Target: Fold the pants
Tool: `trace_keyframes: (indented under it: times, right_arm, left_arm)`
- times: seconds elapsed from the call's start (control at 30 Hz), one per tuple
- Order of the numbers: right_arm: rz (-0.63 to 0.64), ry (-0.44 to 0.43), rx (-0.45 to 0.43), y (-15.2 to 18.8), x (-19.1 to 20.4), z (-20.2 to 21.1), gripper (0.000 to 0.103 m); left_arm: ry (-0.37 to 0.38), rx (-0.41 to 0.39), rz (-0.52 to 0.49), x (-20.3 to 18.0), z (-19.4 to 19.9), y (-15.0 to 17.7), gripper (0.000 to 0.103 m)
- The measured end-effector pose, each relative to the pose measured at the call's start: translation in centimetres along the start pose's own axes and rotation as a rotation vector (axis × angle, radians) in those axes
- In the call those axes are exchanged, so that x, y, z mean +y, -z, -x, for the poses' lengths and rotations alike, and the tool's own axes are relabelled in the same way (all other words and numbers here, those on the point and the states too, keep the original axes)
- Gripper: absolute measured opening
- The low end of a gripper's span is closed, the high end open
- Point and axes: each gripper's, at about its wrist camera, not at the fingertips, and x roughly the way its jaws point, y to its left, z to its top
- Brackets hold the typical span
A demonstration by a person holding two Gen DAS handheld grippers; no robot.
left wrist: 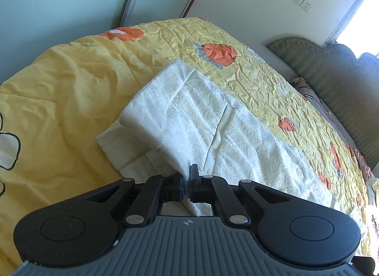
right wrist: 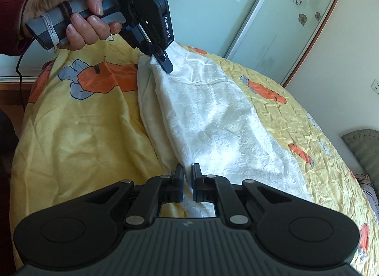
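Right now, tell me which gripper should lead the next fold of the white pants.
Probably the left gripper. It is shut on the far raised edge of the white pants and can carry it across. The right gripper is shut on the near edge, low over the yellow quilt, better placed to anchor.

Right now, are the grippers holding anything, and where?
Yes. Both are shut on the white pants. The left gripper pinches one end's edge; the right gripper pinches the edge at the other end.

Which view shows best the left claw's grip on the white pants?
The right wrist view: the whole left claw, in the person's hand, pinches the white pants edge. The left wrist view shows only its fingers shut on cloth.
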Motion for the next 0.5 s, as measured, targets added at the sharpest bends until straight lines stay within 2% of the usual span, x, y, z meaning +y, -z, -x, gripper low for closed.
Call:
trace_keyframes:
  times: [0.17, 0.23, 0.27, 0.3, 0.4, 0.43, 0.5]
  right_arm:
    - [-0.003, -0.001, 0.006, 0.4, 0.5, -0.3, 0.007]
    - [-0.015, 0.005, 0.006, 0.3, 0.6, 0.1, 0.008]
    - [-0.03, 0.003, 0.009, 0.5, 0.6, -0.1, 0.009]
    - [-0.047, 0.003, 0.005, 0.8, 0.5, -0.4, 0.009]
    - [-0.065, 0.022, 0.0, 0.6, 0.3, 0.0, 0.01]
    - [-0.067, 0.023, -0.006, 0.4, 0.2, 0.6, 0.011]
    - [-0.128, -0.002, -0.043, 0.6, -0.8, 2.8, 0.012]
  left_arm:
    - [-0.019, 0.004, 0.034, 0.1, 0.2, 0.3, 0.004]
    - [-0.03, -0.01, -0.012, -0.5, 0.6, 0.3, 0.005]
    - [-0.052, -0.008, -0.037, -0.7, 0.3, 0.3, 0.02]
    - [-0.069, 0.003, -0.036, -0.6, 0.0, 0.4, 0.021]
    - [-0.059, 0.007, -0.004, -0.3, 0.7, 0.2, 0.027]
    - [-0.085, -0.007, -0.01, -0.4, 1.3, 0.1, 0.03]
    - [-0.144, -0.052, -0.036, -0.7, 2.5, -0.1, 0.031]
